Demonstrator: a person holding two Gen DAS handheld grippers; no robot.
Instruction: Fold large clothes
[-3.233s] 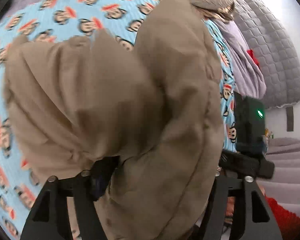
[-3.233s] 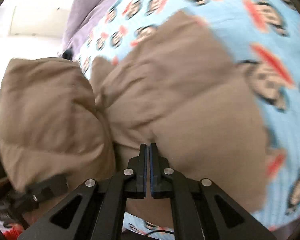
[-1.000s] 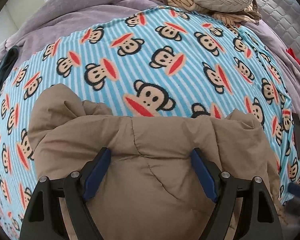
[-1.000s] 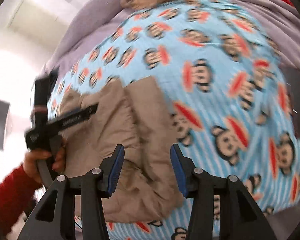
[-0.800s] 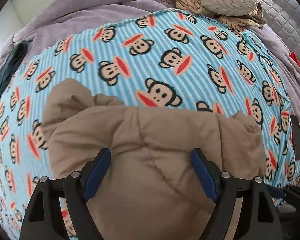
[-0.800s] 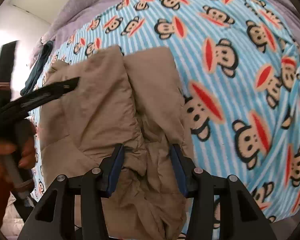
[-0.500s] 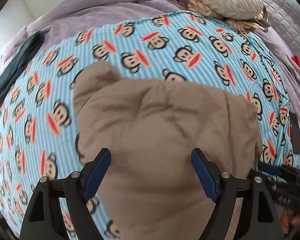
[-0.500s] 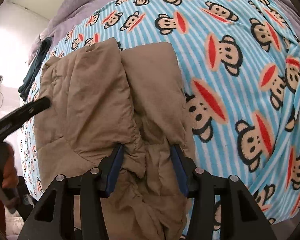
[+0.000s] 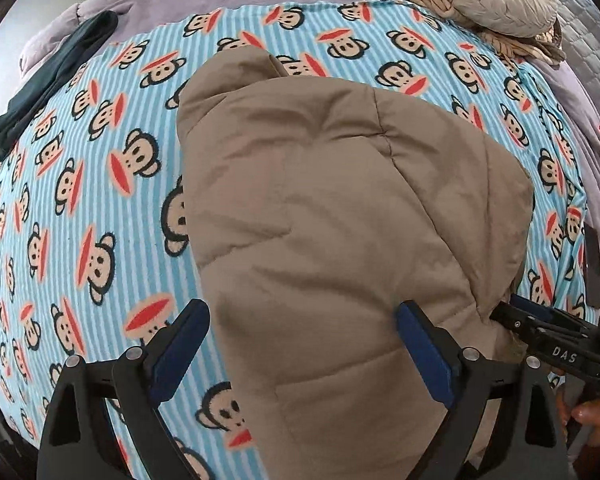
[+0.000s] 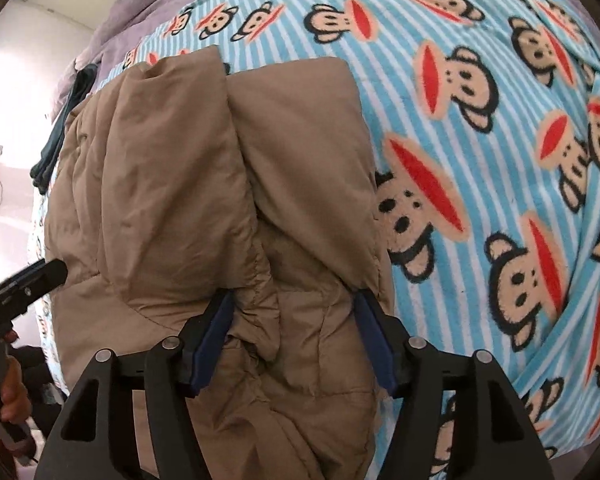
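I've let go: my left tool point(image 9: 302, 344) and right tool point(image 10: 294, 334) both gape wide over the tan padded jacket point(image 9: 340, 220), now lying folded on the monkey-print blanket point(image 9: 80, 200); next, tidy it.

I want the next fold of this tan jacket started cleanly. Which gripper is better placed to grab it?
Probably the right gripper: its open fingers already straddle a bunched ridge of the tan jacket, ready to pinch. The left gripper is open too, but faces a broad, smooth panel with no edge between its fingers.
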